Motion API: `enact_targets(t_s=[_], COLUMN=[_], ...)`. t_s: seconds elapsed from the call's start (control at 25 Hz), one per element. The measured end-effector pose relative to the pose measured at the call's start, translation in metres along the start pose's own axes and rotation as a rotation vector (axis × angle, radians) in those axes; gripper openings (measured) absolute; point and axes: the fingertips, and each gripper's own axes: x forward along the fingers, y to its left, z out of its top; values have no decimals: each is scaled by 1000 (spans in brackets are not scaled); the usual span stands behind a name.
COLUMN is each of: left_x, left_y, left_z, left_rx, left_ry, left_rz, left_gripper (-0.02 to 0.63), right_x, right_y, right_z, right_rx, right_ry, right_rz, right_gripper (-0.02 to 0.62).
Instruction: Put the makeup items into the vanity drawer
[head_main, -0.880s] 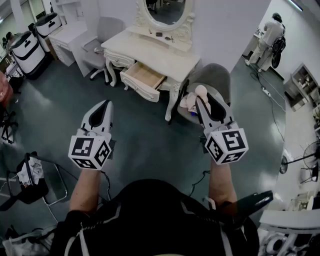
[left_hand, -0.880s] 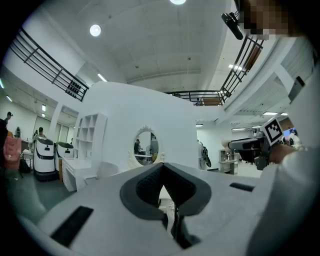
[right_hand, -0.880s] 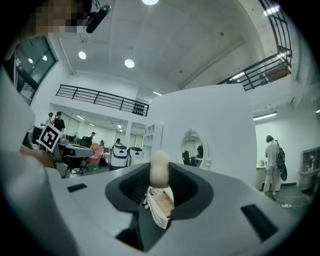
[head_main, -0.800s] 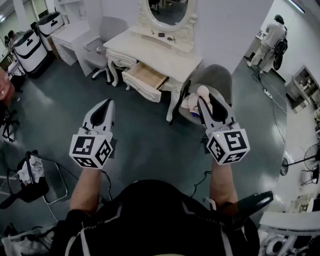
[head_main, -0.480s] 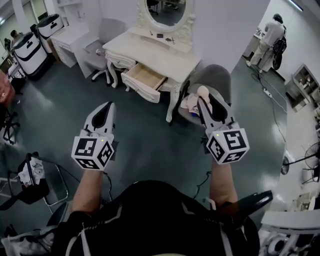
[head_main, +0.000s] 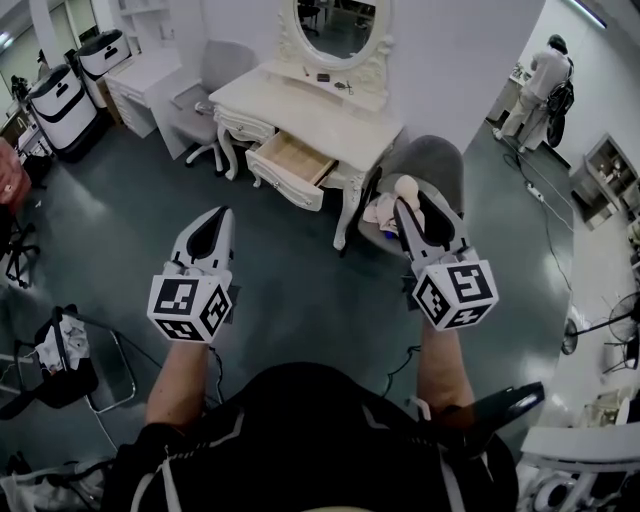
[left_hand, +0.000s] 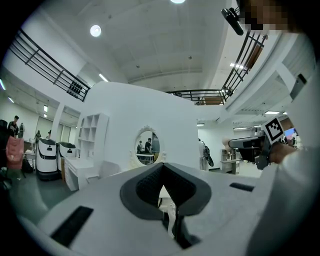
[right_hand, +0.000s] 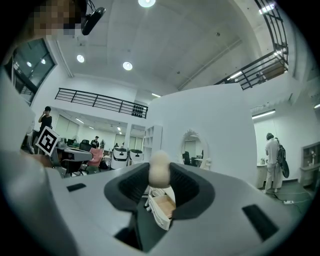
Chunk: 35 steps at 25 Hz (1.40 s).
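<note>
I carry a makeup sponge (head_main: 406, 186) in my right gripper (head_main: 412, 208), its jaws closed partway on the sponge's sides at their very tips. I judge that tip hold lets me set it down into the drawer without the gripper body fouling the drawer walls. The sponge is egg-shaped, pale beige and matte, and looks soft enough to give under the pads, so a light pinch should do. I hold the gripper level, pointed toward the vanity (head_main: 345, 125) at the far side of the room, well apart from me across the dark green floor (head_main: 130, 220). Its drawer (head_main: 290, 160) stands pulled out toward me on the left part of the vanity, a shallow box with a bare light-wood bottom and a cream, carved front; nothing I can make out lies in it. The vanity's surface is glossy cream with curved legs and an oval mirror (head_main: 335, 25) above. My left gripper (head_main: 221, 213) hangs level beside, its jaws brought together at the tips with nothing between them, likely kept free.
</note>
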Motion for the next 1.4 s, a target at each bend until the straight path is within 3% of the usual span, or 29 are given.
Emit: enact_targets(t_s=[0.2, 0.36, 0.84, 1.4], left_x=[-2, -2, 16, 147], left_y=[18, 37, 91, 119], left_z=[7, 7, -21, -20], left_rx=[-92, -44, -36, -13], left_ry=[2, -8, 9, 11], left_rz=[13, 12, -11, 80], left_gripper=[3, 3, 3, 3], right_x=[18, 32, 88, 220], right_y=[12, 25, 44, -40], right_z=[-3, -4, -17, -23], right_rx=[-10, -6, -16, -18], right_ry=[16, 12, 21, -22], right_rz=[15, 8, 2, 97], right_gripper=[141, 141, 141, 137])
